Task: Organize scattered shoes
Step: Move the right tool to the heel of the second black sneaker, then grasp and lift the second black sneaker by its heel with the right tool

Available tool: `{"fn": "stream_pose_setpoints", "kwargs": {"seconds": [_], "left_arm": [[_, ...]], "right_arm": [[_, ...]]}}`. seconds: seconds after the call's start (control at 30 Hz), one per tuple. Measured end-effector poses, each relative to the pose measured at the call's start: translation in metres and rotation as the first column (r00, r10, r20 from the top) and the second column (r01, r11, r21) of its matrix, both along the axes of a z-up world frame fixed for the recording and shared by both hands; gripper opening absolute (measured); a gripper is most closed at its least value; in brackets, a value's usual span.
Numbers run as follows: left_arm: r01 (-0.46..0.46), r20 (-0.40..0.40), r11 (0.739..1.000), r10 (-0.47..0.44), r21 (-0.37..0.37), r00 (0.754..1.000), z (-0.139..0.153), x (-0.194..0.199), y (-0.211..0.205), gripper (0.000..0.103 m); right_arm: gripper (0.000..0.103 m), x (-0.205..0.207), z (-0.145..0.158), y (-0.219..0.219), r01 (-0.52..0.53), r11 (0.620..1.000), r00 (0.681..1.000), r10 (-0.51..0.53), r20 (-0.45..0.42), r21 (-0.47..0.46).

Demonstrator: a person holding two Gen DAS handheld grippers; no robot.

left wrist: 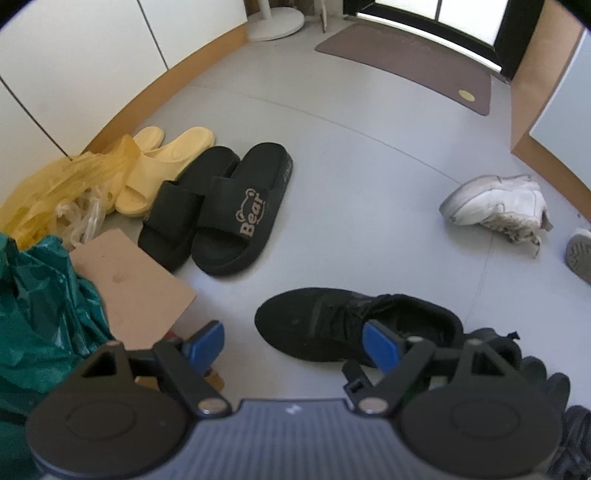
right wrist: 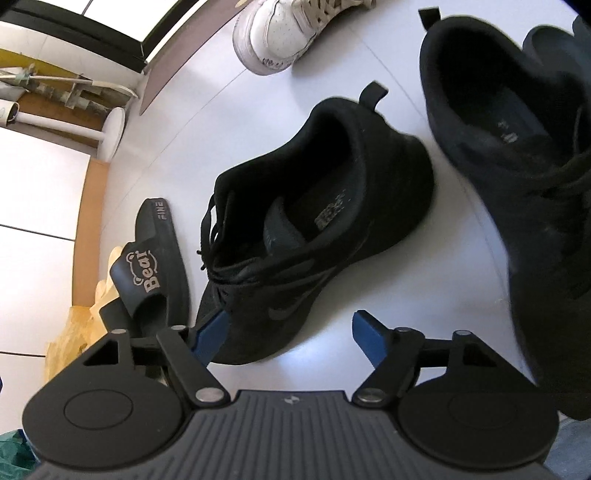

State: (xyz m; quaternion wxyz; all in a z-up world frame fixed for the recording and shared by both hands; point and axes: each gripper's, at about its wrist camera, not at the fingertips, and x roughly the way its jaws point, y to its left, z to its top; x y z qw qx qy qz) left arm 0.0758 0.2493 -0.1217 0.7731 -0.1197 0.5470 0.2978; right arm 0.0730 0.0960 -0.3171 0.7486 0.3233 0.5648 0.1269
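Second black sneaker (right wrist: 517, 166) — beside black sneaker (right wrist: 306, 229)

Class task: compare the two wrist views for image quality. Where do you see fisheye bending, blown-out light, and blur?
Left wrist view: the wall skirting curves strongly, and the doorway glass is blown out white. Right wrist view: the near black sneaker on the right is soft and blurred, while the middle black sneaker is sharp.

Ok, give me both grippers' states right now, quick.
Left gripper: open, holding nothing, above the floor beside a black sneaker.
Right gripper: open around the toe of the black sneaker, not gripping it.
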Motion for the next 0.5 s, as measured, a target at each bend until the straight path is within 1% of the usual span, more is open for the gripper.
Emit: {"fn": "stream_pose_setpoints", "kwargs": {"seconds": [0.1,0.17,0.23,0.3,0.37,0.5], "left_arm": [[-0.021,-0.019,1.000,0.022,0.019,1.000,-0.003,-0.002,0.005,0.084],[-0.045,-0.021,0.999,0.045,0.015,0.999,-0.004,-0.003,0.009,0.084],[-0.062,-0.016,0.998,0.062,-0.003,0.998,-0.003,-0.003,0.012,0.084],[-0.074,-0.006,0.997,0.074,-0.020,0.997,-0.002,-0.003,0.012,0.084],[-0.081,0.005,0.996,0.081,-0.028,0.997,0.001,-0.003,0.011,0.084],[-0.061,0.015,0.998,0.061,-0.023,0.998,0.003,0.002,0.005,0.084]], "right_arm": [[0.075,0.003,-0.003,-0.002,0.036,0.999,0.999,-0.036,-0.001,0.020],[0.075,0.007,-0.005,-0.002,0.056,0.997,0.998,-0.055,-0.010,0.047],[0.075,0.013,-0.007,0.002,0.082,0.995,0.997,-0.081,-0.021,0.065],[0.075,0.019,-0.011,0.010,0.076,0.996,0.997,-0.075,-0.030,0.051],[0.067,0.027,-0.014,0.019,0.047,0.998,0.998,-0.045,-0.042,0.029],[0.062,0.029,-0.016,0.019,0.034,0.999,0.998,-0.032,-0.047,0.029]]}}
